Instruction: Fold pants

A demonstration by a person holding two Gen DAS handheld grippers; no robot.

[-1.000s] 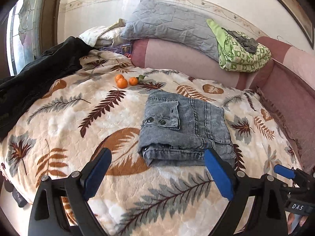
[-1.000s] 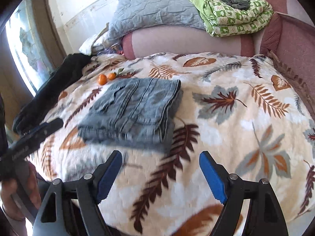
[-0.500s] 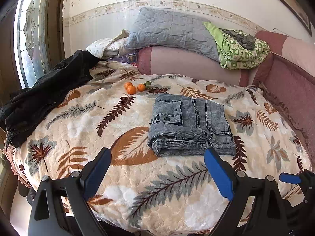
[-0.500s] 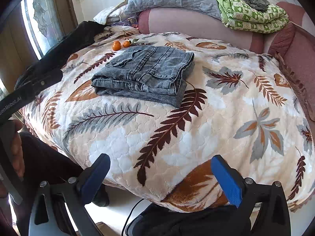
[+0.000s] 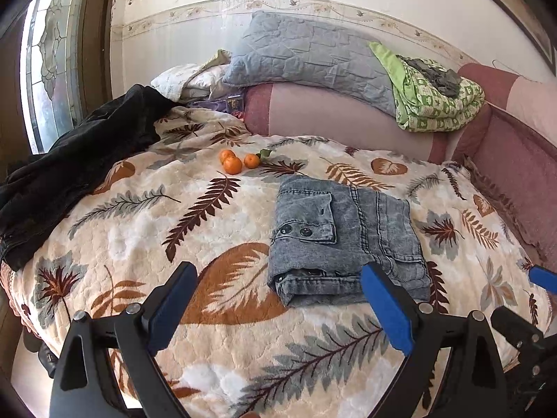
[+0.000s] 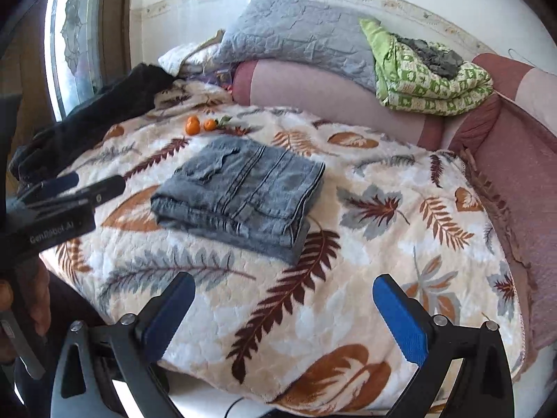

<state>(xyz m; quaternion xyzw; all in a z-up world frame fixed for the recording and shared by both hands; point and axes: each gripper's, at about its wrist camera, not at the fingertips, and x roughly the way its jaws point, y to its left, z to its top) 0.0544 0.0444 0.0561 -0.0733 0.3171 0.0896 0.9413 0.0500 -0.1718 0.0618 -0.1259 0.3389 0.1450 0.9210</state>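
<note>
1. I look across a bed point(image 5: 115, 233) under a leaf-print blanket, a padded pink headboard point(image 5: 313, 115) at the far side with a grey pillow point(image 5: 313, 55) and a green quilt point(image 5: 438, 101) on it, and a dark garment point(image 5: 69, 160) draped over the far left edge.
2. The pants point(image 5: 344, 240), grey denim, lie folded in a compact stack mid-bed, slightly right, touched by nothing. I judge the fold finished.
3. My left hand-held gripper point(image 5: 278, 310) and right hand-held gripper point(image 6: 283, 317) both stand wide apart, empty, over the near edge.
4. Three tangerines point(image 5: 238, 162) sit just beyond the stack.
5. Risk, as I judge it: reaching back in could snag the loose upper layer and spring the fold, or nudge the fruit rolling.
6. Against a second ago, both grippers have backed away from the stack, so more of the bed's near edge shows; the stack itself has not moved.
</note>
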